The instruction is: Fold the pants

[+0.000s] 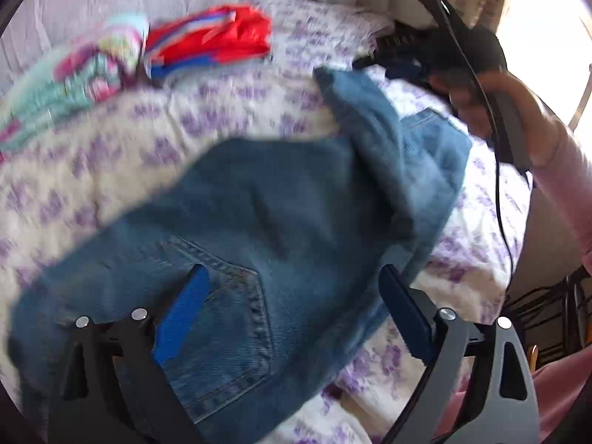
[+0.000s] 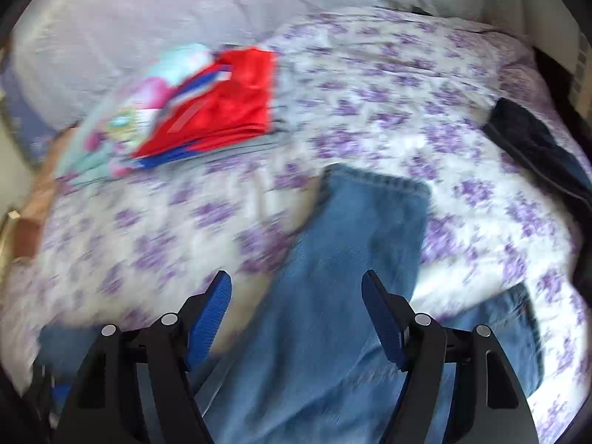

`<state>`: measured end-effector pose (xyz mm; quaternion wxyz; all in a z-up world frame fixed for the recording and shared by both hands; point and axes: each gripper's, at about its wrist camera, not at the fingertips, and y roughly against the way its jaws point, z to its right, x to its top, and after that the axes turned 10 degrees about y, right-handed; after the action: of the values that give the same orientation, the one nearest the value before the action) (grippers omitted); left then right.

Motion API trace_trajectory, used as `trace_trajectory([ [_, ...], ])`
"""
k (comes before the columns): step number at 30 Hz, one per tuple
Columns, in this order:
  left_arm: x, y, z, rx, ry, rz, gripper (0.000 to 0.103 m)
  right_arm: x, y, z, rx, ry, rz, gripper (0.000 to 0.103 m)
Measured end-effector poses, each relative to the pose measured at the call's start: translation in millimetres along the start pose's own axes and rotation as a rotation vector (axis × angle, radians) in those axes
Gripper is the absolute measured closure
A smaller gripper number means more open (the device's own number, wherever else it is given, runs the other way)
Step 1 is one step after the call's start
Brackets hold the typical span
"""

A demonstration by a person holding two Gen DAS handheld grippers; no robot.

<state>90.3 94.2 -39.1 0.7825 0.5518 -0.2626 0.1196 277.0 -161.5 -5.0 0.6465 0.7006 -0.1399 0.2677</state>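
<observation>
- Left wrist view: the left gripper [image 1: 292, 307] hovers spread wide over the jeans [image 1: 259, 222], nothing clamped between its blue pads, one of which sits over the stitched back pocket [image 1: 229, 318].
- The jeans lie on the bed [image 1: 111, 155], on its purple-flowered cover, seat end nearest this gripper and the legs running up and to the right, away from it.
- A leg is already doubled back; its hem [image 1: 333, 77] lies at the far end, just beside the right gripper [image 1: 388, 55], which is seen from outside in the person's right hand [image 1: 477, 111]. How its jaws stand cannot be told from here.
- Right wrist view: the right gripper [image 2: 296, 314] is wide open and holds nothing, denim passing below and between its fingers.
- From it, one leg stretches straight ahead, long axis in line with the fingers, ending at a hem [image 2: 377, 181] a little beyond the tips.
- Judgement: that hem end belongs to the right gripper, the waist to the left; the coming fold turns on bringing one end along the leg's axis toward the other.
- A folded red garment [image 2: 229, 107] and a pastel one [image 2: 122, 129] sit well apart at the far left, and a dark garment [image 2: 536, 148] lies at the right edge.
- Both views are motion-blurred, so fine edges are uncertain.
</observation>
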Motion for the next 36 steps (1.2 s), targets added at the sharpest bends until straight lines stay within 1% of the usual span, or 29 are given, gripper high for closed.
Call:
trace_trajectory([
  [1, -5.6, -4.1, -3.1, -0.004, 0.017, 0.019, 0.012, 4.5, -8.9, -0.6, -0.030, -0.015, -0.012, 0.029],
  [2, -9.3, -4.9, -5.3, -0.022, 0.028, 0.050, 0.012, 13.7, -25.4, 0.0, -0.047, -0.028, -0.032, 0.029],
  [3, -11.9, -4.0, -6.2, -0.031, 0.026, 0.065, 0.011, 22.4, -42.3, -1.7, -0.074, -0.022, -0.060, 0.029],
  [4, -12.8, -3.1, -7.2, -0.043, 0.028, 0.075, 0.011, 27.2, -53.0, -1.6, -0.107, -0.017, -0.086, 0.029],
  [5, -11.8, -2.9, -8.8, -0.060, 0.034, 0.086, 0.011, 33.3, -69.0, -5.2, -0.158, -0.001, -0.120, 0.029],
  [6, -12.0, -2.7, -12.0, -0.079, 0.043, 0.101, 0.011, 36.1, -82.5, -8.3, -0.199, 0.016, -0.151, 0.030],
  [8, -14.2, -2.6, -15.1, -0.096, 0.052, 0.117, 0.011, 36.0, -100.2, -9.2, -0.240, 0.034, -0.204, 0.030],
  [10, -14.6, 0.2, -14.8, -0.110, 0.049, 0.132, 0.011, 32.8, -100.3, -10.8, -0.253, 0.045, -0.195, 0.040],
  [11, -14.8, 0.1, -15.5, -0.120, 0.051, 0.134, 0.011, 31.0, -96.3, -13.0, -0.255, 0.063, -0.186, 0.050],
  [12, -13.9, -0.6, -15.7, -0.126, 0.052, 0.133, 0.011, 28.9, -92.1, -12.8, -0.251, 0.065, -0.182, 0.061],
  [13, -12.5, -1.3, -16.6, -0.137, 0.056, 0.133, 0.011, 26.7, -88.3, -10.6, -0.245, 0.059, -0.180, 0.066],
  [15, -11.3, -1.5, -18.6, -0.149, 0.060, 0.132, 0.010, 23.1, -80.2, -6.7, -0.225, 0.048, -0.176, 0.086],
  [16, -11.4, -1.2, -19.0, -0.152, 0.061, 0.132, 0.010, 21.3, -74.1, -3.3, -0.207, 0.039, -0.172, 0.090],
  [17, -11.3, -1.1, -19.3, -0.154, 0.062, 0.134, 0.010, 20.5, -68.3, -0.1, -0.196, 0.030, -0.167, 0.092],
  [18, -11.5, -1.0, -19.0, -0.155, 0.062, 0.135, 0.010, 21.1, -59.9, 5.3, -0.179, 0.017, -0.150, 0.093],
  [19, -11.5, -1.0, -19.0, -0.156, 0.062, 0.136, 0.010, 21.8, -48.0, 10.7, -0.148, -0.001, -0.118, 0.093],
  [21, -11.7, -1.3, -18.9, -0.157, 0.063, 0.137, 0.010, 22.8, -5.4, 25.4, -0.057, -0.052, 0.001, 0.093],
  [23, -11.8, -0.9, -19.2, -0.158, 0.064, 0.139, 0.010, 16.9, 36.2, 44.9, 0.086, -0.110, 0.126, 0.093],
  [25, -11.6, -0.8, -19.9, -0.160, 0.066, 0.141, 0.010, -1.2, 76.9, 71.7, 0.247, -0.162, 0.268, 0.093],
  [27, -11.8, -0.7, -19.4, -0.158, 0.067, 0.143, 0.010, -26.6, 101.2, 94.3, 0.351, -0.196, 0.373, 0.093],
  [28, -12.1, -0.4, -18.9, -0.156, 0.067, 0.144, 0.010, -45.7, 110.3, 109.3, 0.402, -0.227, 0.426, 0.093],
  [29, -12.2, -0.3, -18.7, -0.154, 0.066, 0.145, 0.010, -72.0, 113.7, 130.9, 0.464, -0.277, 0.481, 0.093],
  [30, -12.1, -0.1, -18.7, -0.153, 0.066, 0.146, 0.010, -92.5, 112.0, 145.5, 0.491, -0.314, 0.506, 0.093],
  [31, -12.2, 0.2, -18.5, -0.153, 0.066, 0.147, 0.010, -123.1, 102.6, 165.6, 0.478, -0.375, 0.504, 0.093],
  [32, -12.2, 0.5, -19.0, -0.154, 0.066, 0.148, 0.010, -141.6, 90.8, 180.2, 0.448, -0.421, 0.469, 0.090],
  [34, -12.1, 0.7, -18.7, -0.156, 0.065, 0.150, 0.010, -181.0, 60.5, 204.6, 0.376, -0.529, 0.329, 0.081],
  [35, -12.1, 0.6, -18.4, -0.156, 0.065, 0.149, 0.010, -204.8, 43.2, 217.4, 0.373, -0.607, 0.241, 0.078],
  [36, -11.9, 0.2, -17.8, -0.152, 0.063, 0.148, 0.010, -223.1, 36.4, 224.6, 0.432, -0.656, 0.233, 0.079],
])
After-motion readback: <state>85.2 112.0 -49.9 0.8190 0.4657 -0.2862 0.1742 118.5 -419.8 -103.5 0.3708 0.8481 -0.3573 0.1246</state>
